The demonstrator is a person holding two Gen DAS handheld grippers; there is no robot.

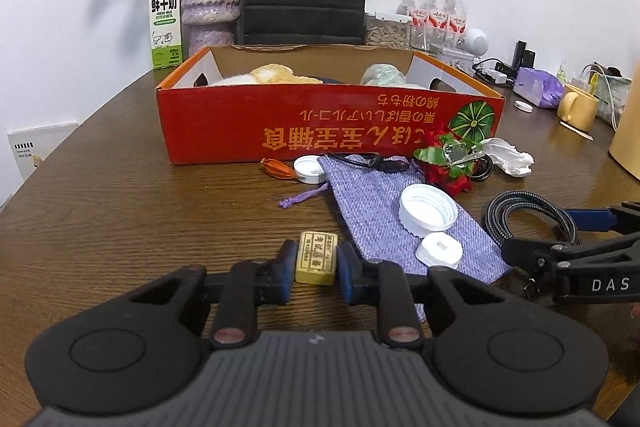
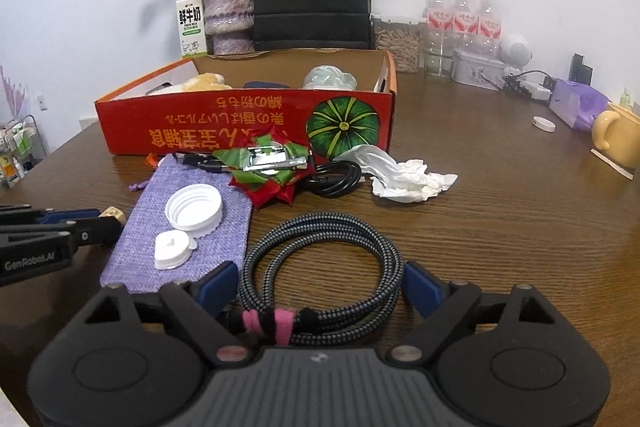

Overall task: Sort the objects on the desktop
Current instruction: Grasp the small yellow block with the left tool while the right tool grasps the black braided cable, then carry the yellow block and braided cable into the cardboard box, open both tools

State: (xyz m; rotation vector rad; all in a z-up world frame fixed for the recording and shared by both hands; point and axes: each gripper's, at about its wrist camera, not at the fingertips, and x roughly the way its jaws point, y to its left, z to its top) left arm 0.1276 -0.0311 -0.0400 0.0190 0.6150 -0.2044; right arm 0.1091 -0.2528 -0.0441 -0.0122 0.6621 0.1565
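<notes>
Now the red box [image 1: 328, 123], printed with a green pumpkin, is sitting toward the worktop's far edge, straight ahead of both grippers. Right gripper [image 2: 320, 285] is straddling the braided cable coil [image 2: 320, 267], jaws wide. Left gripper [image 1: 316, 261] is pinching the yellow eraser [image 1: 316, 259], long axis pointing boxward.

Three water bottles [image 1: 436, 9] are counted at one o'clock. Three white caps [image 1: 427, 212] are seen on or beside one purple pouch [image 1: 400, 211]. Two cables are counted: one braided [image 2: 320, 267], one black [image 2: 334, 179]. One red box [image 1: 320, 119] is seen.
</notes>
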